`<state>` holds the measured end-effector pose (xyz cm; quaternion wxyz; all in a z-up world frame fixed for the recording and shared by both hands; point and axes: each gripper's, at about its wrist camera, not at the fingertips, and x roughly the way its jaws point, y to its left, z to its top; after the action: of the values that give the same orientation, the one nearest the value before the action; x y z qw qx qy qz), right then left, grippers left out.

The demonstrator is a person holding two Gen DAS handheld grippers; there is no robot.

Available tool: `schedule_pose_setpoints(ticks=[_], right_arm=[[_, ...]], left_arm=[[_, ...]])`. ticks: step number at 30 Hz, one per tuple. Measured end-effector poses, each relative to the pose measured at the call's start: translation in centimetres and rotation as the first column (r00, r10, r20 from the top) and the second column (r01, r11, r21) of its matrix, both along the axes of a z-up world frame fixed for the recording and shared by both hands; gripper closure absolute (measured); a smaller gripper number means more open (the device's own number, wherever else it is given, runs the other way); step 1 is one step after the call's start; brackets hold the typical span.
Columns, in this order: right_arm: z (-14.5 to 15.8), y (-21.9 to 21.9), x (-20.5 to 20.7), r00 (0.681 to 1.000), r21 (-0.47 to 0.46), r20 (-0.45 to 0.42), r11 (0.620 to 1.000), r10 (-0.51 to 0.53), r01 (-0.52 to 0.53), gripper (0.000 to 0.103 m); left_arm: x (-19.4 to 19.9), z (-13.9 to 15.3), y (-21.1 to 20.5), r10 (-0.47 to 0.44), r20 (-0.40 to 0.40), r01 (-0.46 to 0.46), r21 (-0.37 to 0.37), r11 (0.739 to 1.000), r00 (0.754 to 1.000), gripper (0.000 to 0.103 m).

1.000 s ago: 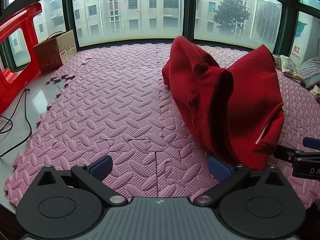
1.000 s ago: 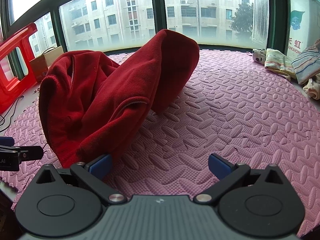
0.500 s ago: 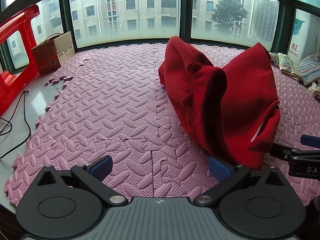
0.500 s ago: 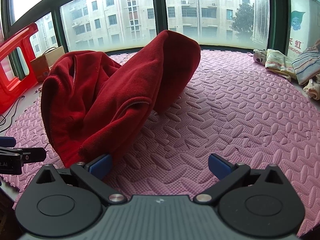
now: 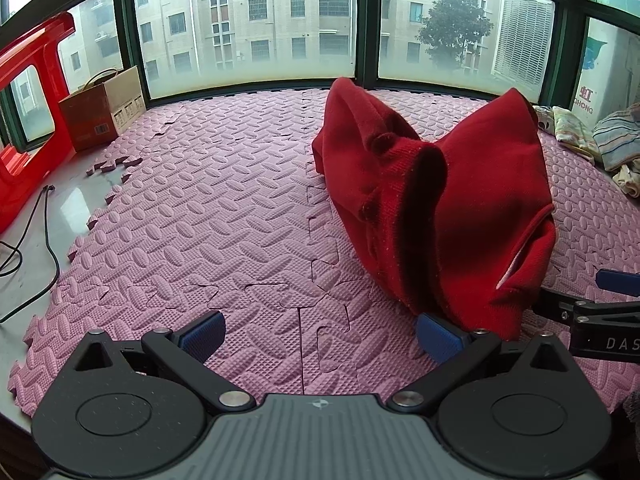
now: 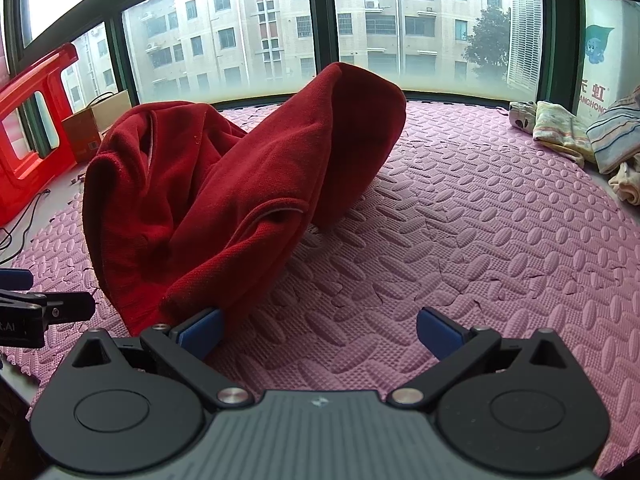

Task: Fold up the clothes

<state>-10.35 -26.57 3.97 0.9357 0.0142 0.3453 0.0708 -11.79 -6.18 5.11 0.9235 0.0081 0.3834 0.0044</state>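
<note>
The red garment (image 5: 440,200) stands bunched in a tall heap on the pink foam mat (image 5: 200,220), raised into two peaks with a dark fold between them; it is not laid flat. In the left wrist view the heap occupies the right half of the frame, and its lower hem reaches down to the right blue pad of the left gripper (image 5: 320,338). The left gripper has both fingers spread wide, with bare mat between the pads and no fabric clamped. In the right wrist view the same garment (image 6: 224,200) fills the left half of the frame, and its lower edge drapes onto the left blue pad of the right gripper (image 6: 320,338). The right gripper is likewise spread wide, with only mat between its pads; the cloth rests against one pad and is not pinched. Each camera shows part of the opposite gripper at the frame edge, just beside the garment. A cardboard box (image 5: 102,108) sits at the far left corner of the mat near the windows (image 5: 248,20), next to a red plastic frame (image 5: 28,120). A black cable (image 5: 44,248) lies on the bare floor left of the mat. A pile of folded clothes (image 6: 580,136) lies at the far right edge of the mat
</note>
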Motion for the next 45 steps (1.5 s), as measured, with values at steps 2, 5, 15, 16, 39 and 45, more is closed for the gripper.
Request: schedule_pose_setpoints(ticks=[2,5,15,16,39,45], right_arm=[[0.0,0.0,0.1,1.000,0.000,0.000,1.000,0.001,-0.001,0.000],[0.1,0.0,0.1,1.000,0.000,0.000,1.000,0.001,-0.001,0.000],[0.5,0.2,0.9,1.000,0.003,0.003,1.000,0.006,-0.006,0.000],[0.6,0.2,1.0,1.000,0.003,0.004,1.000,0.008,-0.008,0.000],[2.9,0.1,4.6,1.000,0.068,0.022,0.998,-0.004,0.002,0.001],[1.4,0.3,5.2,0.998,0.129,-0.056,0.991,0.032,-0.024,0.018]], left_arm=[[0.1,0.1,0.0,-0.003,0.003,0.003,0.000,1.000,1.000,0.000],[0.3,0.4,-0.1,-0.010,0.008,0.010,-0.002,1.000,1.000,0.000],[1.2,1.5,-0.3,-0.024,0.021,0.024,-0.011,1.000,0.999,0.000],[1.3,1.7,-0.4,-0.026,0.024,0.026,-0.012,1.000,0.999,0.000],[7.2,8.2,0.3,-0.032,0.151,0.046,-0.089,0.995,0.988,0.000],[10.2,6.0,0.7,-0.027,0.052,0.032,-0.091,0.995,0.998,0.018]])
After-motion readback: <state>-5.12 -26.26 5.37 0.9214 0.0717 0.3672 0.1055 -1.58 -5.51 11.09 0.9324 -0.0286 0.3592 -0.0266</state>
